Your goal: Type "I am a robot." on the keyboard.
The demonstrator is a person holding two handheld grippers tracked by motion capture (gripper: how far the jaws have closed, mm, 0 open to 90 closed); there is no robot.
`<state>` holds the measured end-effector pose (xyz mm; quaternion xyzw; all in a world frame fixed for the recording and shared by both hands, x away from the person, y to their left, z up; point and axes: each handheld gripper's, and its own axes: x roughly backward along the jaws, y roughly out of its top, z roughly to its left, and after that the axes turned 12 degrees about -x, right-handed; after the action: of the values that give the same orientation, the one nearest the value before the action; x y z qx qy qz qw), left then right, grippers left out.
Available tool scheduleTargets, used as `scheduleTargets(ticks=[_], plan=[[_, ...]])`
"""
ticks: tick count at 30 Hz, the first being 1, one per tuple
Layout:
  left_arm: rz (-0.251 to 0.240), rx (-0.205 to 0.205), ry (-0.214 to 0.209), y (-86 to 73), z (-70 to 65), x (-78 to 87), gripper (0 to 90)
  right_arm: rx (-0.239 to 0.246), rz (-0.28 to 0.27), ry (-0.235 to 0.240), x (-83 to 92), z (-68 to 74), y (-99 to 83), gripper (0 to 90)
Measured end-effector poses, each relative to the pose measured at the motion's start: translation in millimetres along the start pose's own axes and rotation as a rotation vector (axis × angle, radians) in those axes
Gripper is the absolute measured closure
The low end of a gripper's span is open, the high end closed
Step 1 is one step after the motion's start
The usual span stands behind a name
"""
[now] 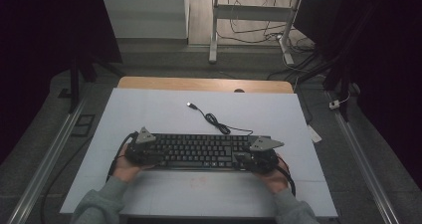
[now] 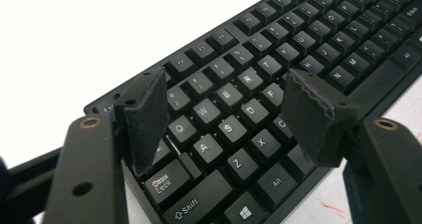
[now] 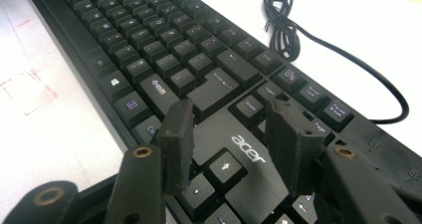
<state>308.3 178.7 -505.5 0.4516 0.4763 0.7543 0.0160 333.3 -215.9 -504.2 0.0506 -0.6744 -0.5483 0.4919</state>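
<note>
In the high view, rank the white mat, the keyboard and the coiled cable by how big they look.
Largest to smallest in the high view:
1. White mat, covering most of the table.
2. Keyboard, lying across the mat between the two grippers.
3. Coiled cable, a thin black line behind the keyboard.

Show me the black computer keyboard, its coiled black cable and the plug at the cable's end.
black computer keyboard (image 1: 199, 149), high view, middle keys.
coiled black cable (image 3: 281, 20), right gripper view, the coil.
plug (image 1: 190, 104), high view, its tip.

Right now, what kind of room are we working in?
Probably a lab or recording workspace, not a home: a white-covered table with a keyboard, metal rails on the grey floor either side, and a desk frame with loose cables beyond.
</note>
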Motion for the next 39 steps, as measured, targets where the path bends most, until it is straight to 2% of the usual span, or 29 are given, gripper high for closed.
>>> scheduleTargets(ticks=[4,13,24,35,39], plan=[[0.002,-0.008,-0.005,1.0,-1.9,-0.2,34.9,-0.001,0.000,-0.002,0.0,-0.3,0.0,54.4],[-0.012,0.003,-0.013,2.1,-4.0,0.2,35.3,0.000,0.002,-0.002,-0.2,-0.4,0.1,54.3],[-0.010,-0.017,-0.037,4.2,-8.9,1.0,35.9,0.003,0.005,-0.005,0.0,-0.7,0.1,54.2],[-0.004,-0.075,-0.095,10.8,-24.9,-3.1,38.4,0.002,0.007,-0.005,-0.5,-0.8,0.1,54.2],[0.005,-0.099,-0.115,11.6,-30.2,-6.6,42.8,0.002,0.008,-0.005,-0.5,-0.8,0.1,54.2]])
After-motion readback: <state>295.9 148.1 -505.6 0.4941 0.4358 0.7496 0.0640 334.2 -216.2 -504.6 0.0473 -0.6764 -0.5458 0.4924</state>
